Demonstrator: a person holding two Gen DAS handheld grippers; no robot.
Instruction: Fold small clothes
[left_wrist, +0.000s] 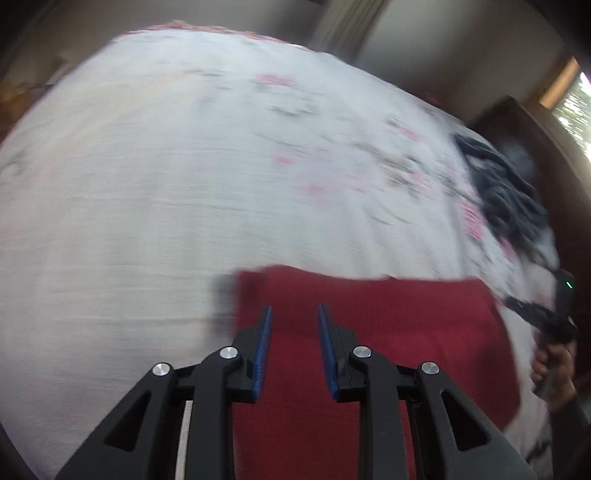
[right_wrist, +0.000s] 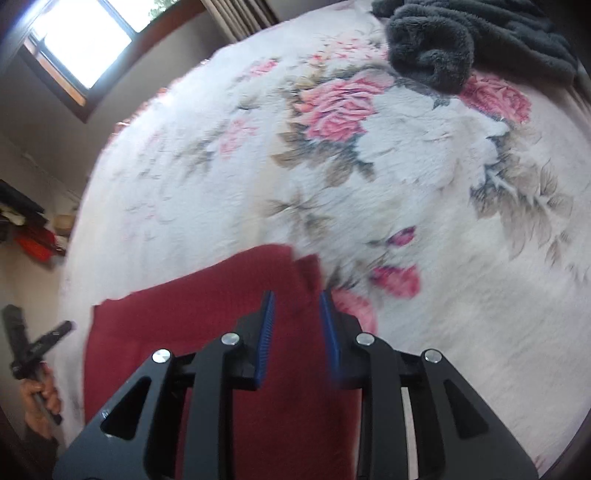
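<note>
So both my grippers, left (left_wrist: 294, 310) and right (right_wrist: 297, 295), hang part-open, gripping nothing. One red cloth (left_wrist: 388, 332) below, one grey pile (right_wrist: 461, 37) further off.

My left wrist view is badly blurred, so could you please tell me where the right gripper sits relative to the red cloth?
Observer: The right gripper hangs open over the right edge of the red cloth and holds nothing.
Operator: Thank you. What is the dark blur at my far right?
Observer: It is a dark grey fluffy pile at the far end of the floral blanket, well apart from the red cloth.
Operator: Does the cloth lie flat on that side?
Observer: Not quite, it seems. A small red flap sticks out past the far right corner.
</note>
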